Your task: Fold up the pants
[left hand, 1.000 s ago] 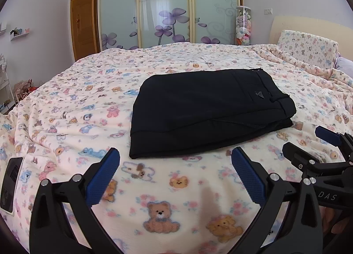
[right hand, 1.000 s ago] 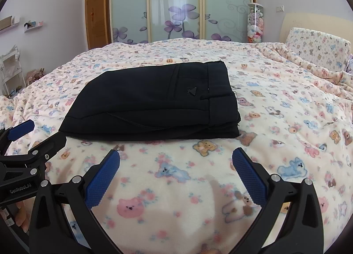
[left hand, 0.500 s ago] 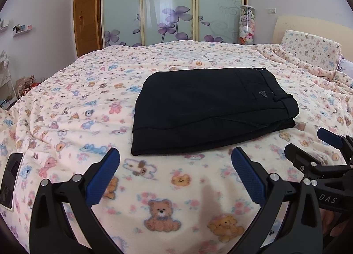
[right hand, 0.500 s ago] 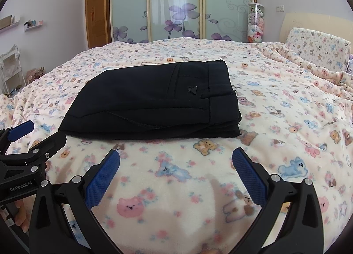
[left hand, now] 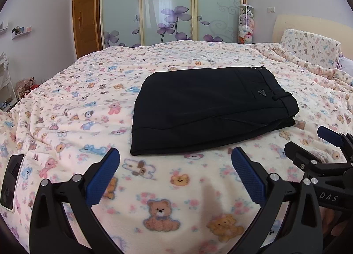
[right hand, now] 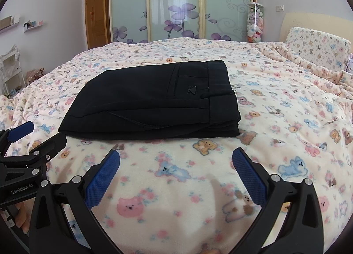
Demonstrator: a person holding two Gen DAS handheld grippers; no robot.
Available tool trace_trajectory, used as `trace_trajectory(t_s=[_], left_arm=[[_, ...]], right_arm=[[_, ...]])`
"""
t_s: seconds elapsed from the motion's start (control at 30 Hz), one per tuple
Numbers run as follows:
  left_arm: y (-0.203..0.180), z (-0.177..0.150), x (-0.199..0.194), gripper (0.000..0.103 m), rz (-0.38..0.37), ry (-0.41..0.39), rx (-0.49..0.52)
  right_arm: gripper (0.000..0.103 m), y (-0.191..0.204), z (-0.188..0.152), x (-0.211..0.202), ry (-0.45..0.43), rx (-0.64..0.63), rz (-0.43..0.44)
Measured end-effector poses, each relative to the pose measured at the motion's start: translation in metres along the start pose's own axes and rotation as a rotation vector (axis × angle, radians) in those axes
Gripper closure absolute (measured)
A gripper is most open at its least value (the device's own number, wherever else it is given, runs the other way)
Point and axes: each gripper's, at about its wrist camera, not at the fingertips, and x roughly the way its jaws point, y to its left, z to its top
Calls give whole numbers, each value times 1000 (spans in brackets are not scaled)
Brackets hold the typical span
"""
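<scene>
The black pants (left hand: 209,108) lie folded into a flat, layered rectangle near the middle of the bed (left hand: 66,104), waistband toward the headboard side, well clear of every edge. The cloth looks soft, light and limp, so the layers would likely slide apart if lifted by one corner; pinching all layers at the near edge seems safest. The left hand-held gripper (left hand: 175,173) and right hand-held gripper (right hand: 176,173) both hover wide open, holding nothing, just short of the near edge.
</scene>
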Motion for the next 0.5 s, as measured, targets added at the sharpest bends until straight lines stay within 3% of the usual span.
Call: trace_trajectory(t_s=[0.5], left_arm=[[0,0,1,2,-3,2,1]], right_arm=[[1,-4,0,-9,-41,21,-34]])
